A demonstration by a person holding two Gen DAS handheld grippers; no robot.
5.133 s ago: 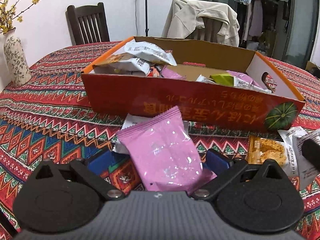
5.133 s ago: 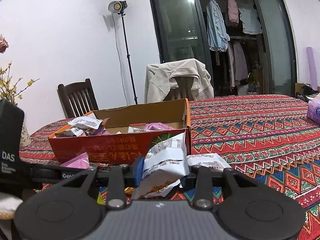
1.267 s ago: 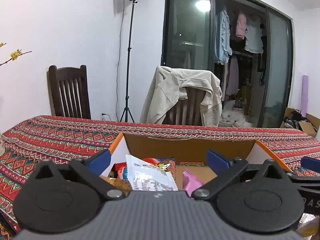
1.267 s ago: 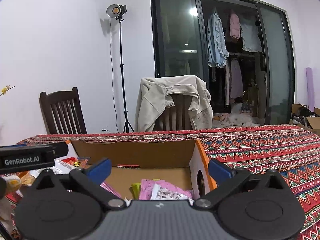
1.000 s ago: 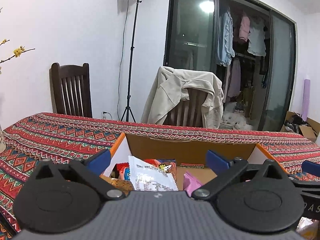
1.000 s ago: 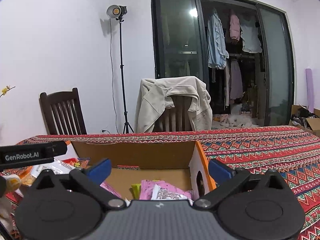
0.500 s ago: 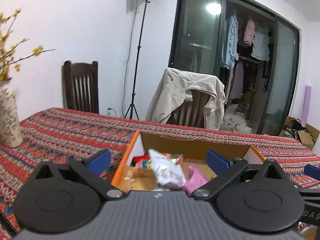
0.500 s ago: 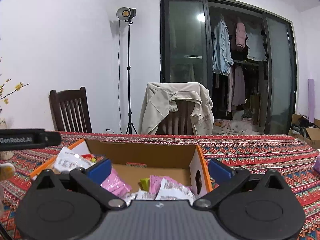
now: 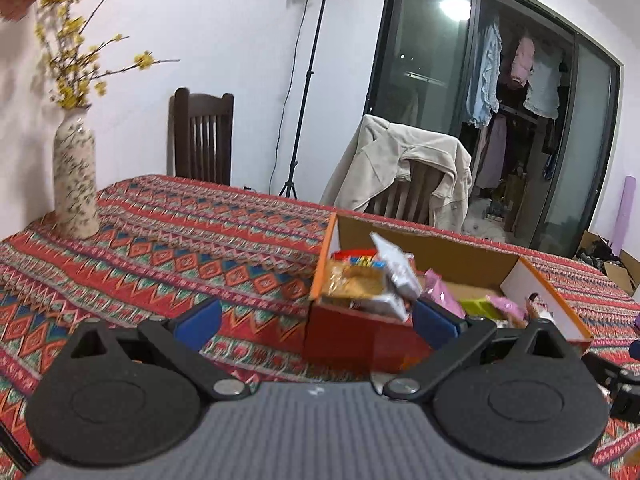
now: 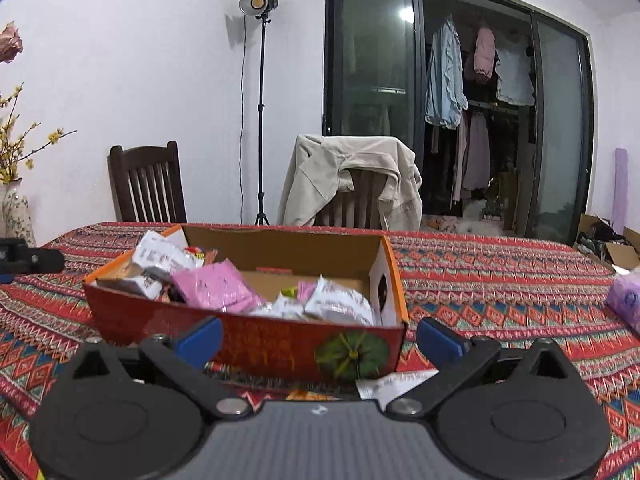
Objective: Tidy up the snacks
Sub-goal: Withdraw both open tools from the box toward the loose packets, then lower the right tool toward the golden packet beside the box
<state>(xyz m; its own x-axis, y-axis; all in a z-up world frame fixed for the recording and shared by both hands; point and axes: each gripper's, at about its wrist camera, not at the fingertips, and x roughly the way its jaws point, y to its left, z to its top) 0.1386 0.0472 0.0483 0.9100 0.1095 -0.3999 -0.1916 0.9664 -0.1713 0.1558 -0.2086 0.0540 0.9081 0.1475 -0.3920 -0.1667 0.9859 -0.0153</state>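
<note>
Item: snack box (image 10: 280,344), red cardboard with orange rim and a green pumpkin print on its near wall, standing on the bench (image 10: 500,292) under a red patterned cloth.

Contents: we count a pink packet (image 10: 216,286) leaning near the middle, white packets (image 10: 340,300) heaped toward the right end by the cut-out handle, a white printed packet (image 10: 160,256) propped at the left end, and, in the left wrist view, a clear biscuit packet (image 9: 352,282) riding on the box's left corner.

Outstanding: a white packet (image 10: 396,386) lies on the cloth just in front of the box, beside something orange we cannot identify.

Tools: left tool (image 9: 316,318) has its jaws spread wide with nothing between them, hovering off the box's left corner. Right tool (image 10: 318,336) is likewise wide apart and empty, facing the box's front wall.

Handling, as we judge it: the step in hand is fetching the next loose packet. We lower the right tool toward the white packet, bring the jaws across a flat edge or seam and not the puffed middle, and close gently, since these pouches crumple and slip. We lift clear of the front wall before moving over the box, then release low in the emptier middle so the heaps do not spill.

Other: vase (image 9: 76,184) well apart on the left.
</note>
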